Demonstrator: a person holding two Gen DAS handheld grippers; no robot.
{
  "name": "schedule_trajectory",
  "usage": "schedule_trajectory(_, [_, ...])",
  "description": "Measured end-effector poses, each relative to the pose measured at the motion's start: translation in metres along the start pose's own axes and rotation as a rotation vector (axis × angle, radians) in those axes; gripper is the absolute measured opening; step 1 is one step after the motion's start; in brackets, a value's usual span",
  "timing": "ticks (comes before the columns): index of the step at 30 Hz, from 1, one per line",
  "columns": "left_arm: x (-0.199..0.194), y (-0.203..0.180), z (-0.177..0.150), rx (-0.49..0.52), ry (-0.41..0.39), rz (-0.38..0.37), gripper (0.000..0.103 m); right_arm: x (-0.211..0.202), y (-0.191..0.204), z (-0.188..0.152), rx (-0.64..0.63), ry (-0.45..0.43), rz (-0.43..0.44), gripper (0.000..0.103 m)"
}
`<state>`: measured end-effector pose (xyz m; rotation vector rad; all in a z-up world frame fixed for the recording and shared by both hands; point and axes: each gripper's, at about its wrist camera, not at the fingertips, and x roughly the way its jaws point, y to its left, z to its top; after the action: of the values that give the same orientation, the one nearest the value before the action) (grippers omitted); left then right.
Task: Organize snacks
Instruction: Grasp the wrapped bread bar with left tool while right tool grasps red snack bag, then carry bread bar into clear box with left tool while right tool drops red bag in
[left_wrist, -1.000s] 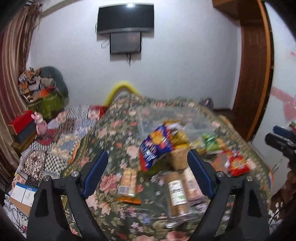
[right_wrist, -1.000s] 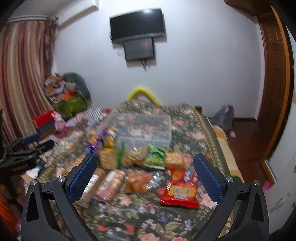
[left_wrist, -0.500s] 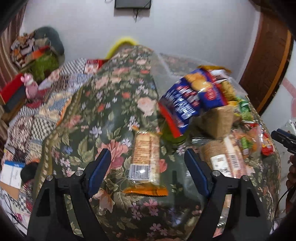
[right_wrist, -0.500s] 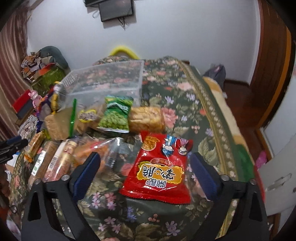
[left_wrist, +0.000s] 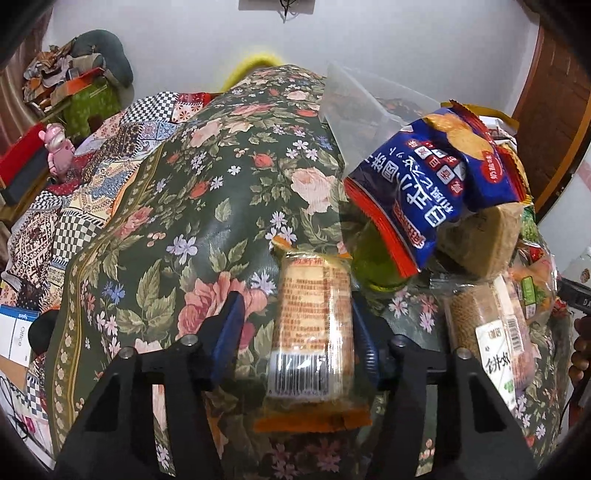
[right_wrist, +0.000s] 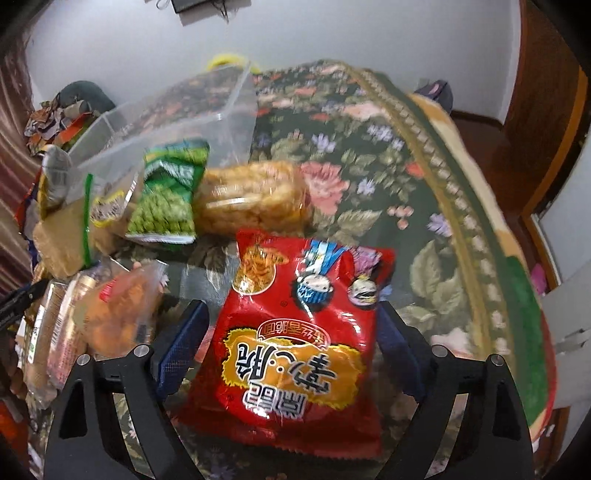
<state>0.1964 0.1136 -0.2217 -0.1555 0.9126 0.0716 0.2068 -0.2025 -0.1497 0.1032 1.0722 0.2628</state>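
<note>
In the left wrist view my left gripper (left_wrist: 295, 332) is open, its blue pads on either side of a clear biscuit packet with orange ends (left_wrist: 312, 328) lying on the floral cloth. In the right wrist view my right gripper (right_wrist: 291, 347) is open, straddling a red noodle-snack bag (right_wrist: 299, 343). A clear plastic bin (right_wrist: 177, 110) stands behind the snack pile; it also shows in the left wrist view (left_wrist: 354, 107). A blue cracker bag (left_wrist: 432, 184) leans on a tan block beside the biscuit packet.
The floral table cloth (left_wrist: 207, 206) drops off at its left edge toward cluttered floor mats. A green pea bag (right_wrist: 166, 195), a golden snack packet (right_wrist: 251, 199) and more clear packets (right_wrist: 110, 314) lie left of the red bag. Long biscuit packets (left_wrist: 495, 332) lie right of my left gripper.
Both grippers have moved down and forward onto the table. The left now straddles the biscuit packet, the right straddles the red bag. Both sets of jaws have narrowed slightly.
</note>
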Motion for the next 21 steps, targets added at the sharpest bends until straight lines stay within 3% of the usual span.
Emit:
schedule_trajectory(5, [0.0, -0.004, 0.0, 0.029, -0.018, 0.016, 0.035, 0.003, 0.008, -0.003, -0.043, -0.021, -0.035, 0.087])
schedule_trajectory(9, [-0.003, -0.004, -0.002, 0.03, -0.02, 0.009, 0.035, -0.001, 0.009, -0.005, -0.053, -0.043, -0.042, 0.066])
schedule_trajectory(21, [-0.046, -0.017, 0.008, 0.06, -0.098, 0.012, 0.035, -0.018, -0.001, 0.006, -0.035, -0.092, -0.017, 0.065])
